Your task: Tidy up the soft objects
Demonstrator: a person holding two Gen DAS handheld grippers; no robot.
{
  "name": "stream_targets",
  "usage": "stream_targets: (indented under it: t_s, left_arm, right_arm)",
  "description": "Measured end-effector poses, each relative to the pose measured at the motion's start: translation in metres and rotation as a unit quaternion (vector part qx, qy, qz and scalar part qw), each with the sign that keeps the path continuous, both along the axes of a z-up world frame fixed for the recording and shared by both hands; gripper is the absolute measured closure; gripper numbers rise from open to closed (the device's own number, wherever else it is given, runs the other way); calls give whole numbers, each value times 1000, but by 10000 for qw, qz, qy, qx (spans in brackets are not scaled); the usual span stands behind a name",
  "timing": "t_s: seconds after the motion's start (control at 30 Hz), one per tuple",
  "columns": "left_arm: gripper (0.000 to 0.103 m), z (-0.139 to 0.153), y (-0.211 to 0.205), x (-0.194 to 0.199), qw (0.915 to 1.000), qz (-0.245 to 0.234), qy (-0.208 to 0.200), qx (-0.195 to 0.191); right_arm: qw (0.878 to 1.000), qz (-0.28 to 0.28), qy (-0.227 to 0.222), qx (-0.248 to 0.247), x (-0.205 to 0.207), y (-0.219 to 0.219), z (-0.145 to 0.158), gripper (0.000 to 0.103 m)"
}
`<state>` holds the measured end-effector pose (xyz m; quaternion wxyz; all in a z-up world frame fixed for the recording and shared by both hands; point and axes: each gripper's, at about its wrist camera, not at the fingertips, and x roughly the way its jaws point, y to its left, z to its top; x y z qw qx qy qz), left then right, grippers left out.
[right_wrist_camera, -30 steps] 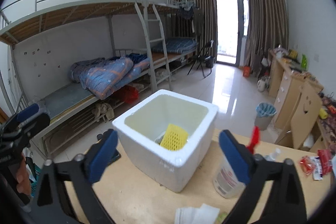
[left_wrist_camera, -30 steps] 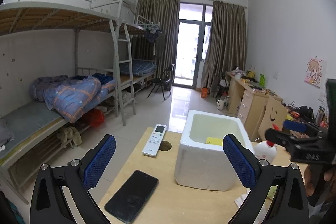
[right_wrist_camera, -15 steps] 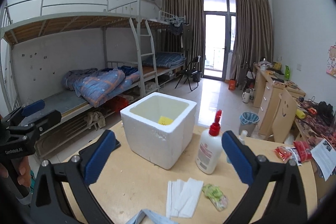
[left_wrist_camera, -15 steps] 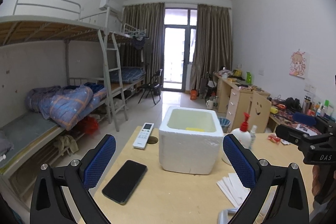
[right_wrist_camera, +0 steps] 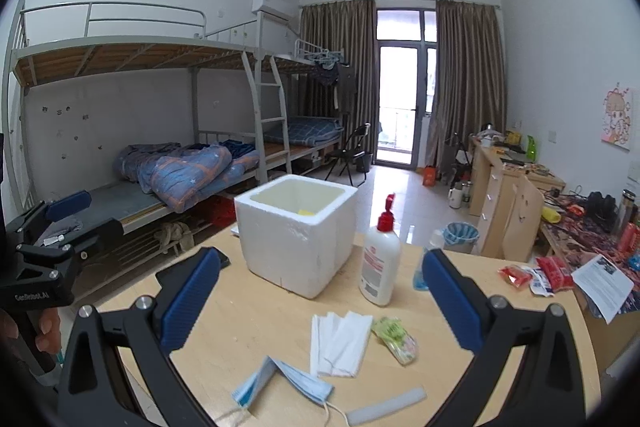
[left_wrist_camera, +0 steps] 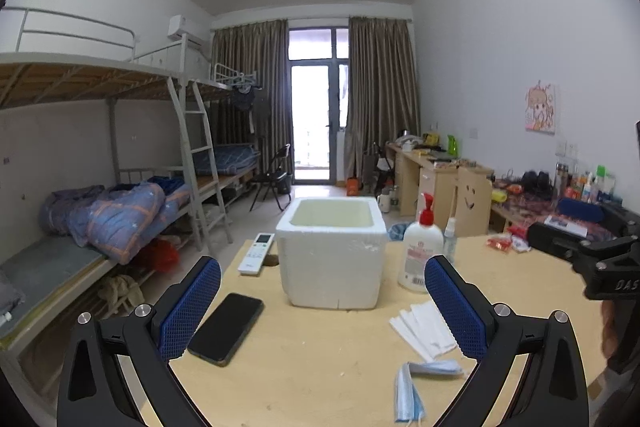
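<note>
Face masks [right_wrist_camera: 340, 341], blue [right_wrist_camera: 280, 379] and white, newly in view at 6 o'clock of the foam box [right_wrist_camera: 296, 231] after pull-back; both grippers [left_wrist_camera: 322, 311] [right_wrist_camera: 320, 301] wide open, empty; next pickup.

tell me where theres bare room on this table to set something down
Bare wood lies in front of the foam box, bordered by the phone and the white masks. Another bare stretch runs right of the lotion bottle toward the red packets. The near edge around the blue mask is crowded.

Yellow item [right_wrist_camera: 307, 212] mostly hidden inside foam box [right_wrist_camera: 296, 235], phone [right_wrist_camera: 222, 259] behind left finger, grey tube [right_wrist_camera: 386, 407] at table's [right_wrist_camera: 264, 311] near edge, kind unclear
</note>
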<state>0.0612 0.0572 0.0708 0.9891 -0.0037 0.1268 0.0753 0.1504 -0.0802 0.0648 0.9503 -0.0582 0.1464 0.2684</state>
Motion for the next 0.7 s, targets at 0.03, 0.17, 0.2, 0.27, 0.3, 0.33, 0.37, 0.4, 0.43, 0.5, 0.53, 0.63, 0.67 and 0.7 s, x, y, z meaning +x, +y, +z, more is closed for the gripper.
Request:
stream_targets:
  t_s: [0.03,0.17,0.2,0.27,0.3,0.33,0.37,0.4,0.43,0.5,0.53,0.63,0.67,0.7]
  left_arm:
    - [1,-2,-2,-1,10000,-6,1,41]
    - [1,-11,-10,-6,9999,-85,-93,19]
    - [1,-14,-12,-6,9999,-125,-93,13]
    - [1,-20,-14,-4,9999,-116,-46,26]
    - [1,-25,-15,-4,9999,-147,-75,-24]
    - [1,-29,-16,-3,9997,-207,-112,-99]
    - [1,-33,-18,-3,9996,-240,-103,-133]
    - [1,-39,-19,-3,9994,-288,-96,-165]
    - [1,-43,-21,-2,9992,-342,-100,-151]
    - [1,-50,-26,-4,9993,-364,-119,-28]
    - [1,-54,-28,-5,9992,-350,-165,25]
    - [1,-65,-30,-9,9991,-347,-216,94]
    - [1,-69,-30,-10,9990,-378,-211,80]
    - [1,-72,-30,-11,9989,-419,-210,40]
  right_arm:
    - [10000,-34,-5,1,-4,-4,-3,1]
    - [9997,-220,-78,84,-14,-19,-17,1]
    - [9995,-280,-104,122,-16,-23,-21,1]
    - [9989,-402,-155,182,-21,-29,-28,1]
    - [9986,-440,-182,223,-24,-33,-33,1]
    - [9984,-463,-198,245,-25,-35,-36,1]
    - [9981,-520,-210,251,-26,-38,-40,1]
    - [9978,-573,-212,244,-29,-40,-43,1]
    - [9976,-616,-208,235,-30,-42,-45,1]
    - [9966,-733,-228,288,-33,-47,-51,1]
    - [9960,-792,-239,346,-36,-51,-54,1]
    - [9958,-795,-206,398,-40,-56,-64,1]
    - [9958,-819,-186,372,-41,-56,-68,1]
    - [9956,-857,-171,341,-42,-57,-71,1]
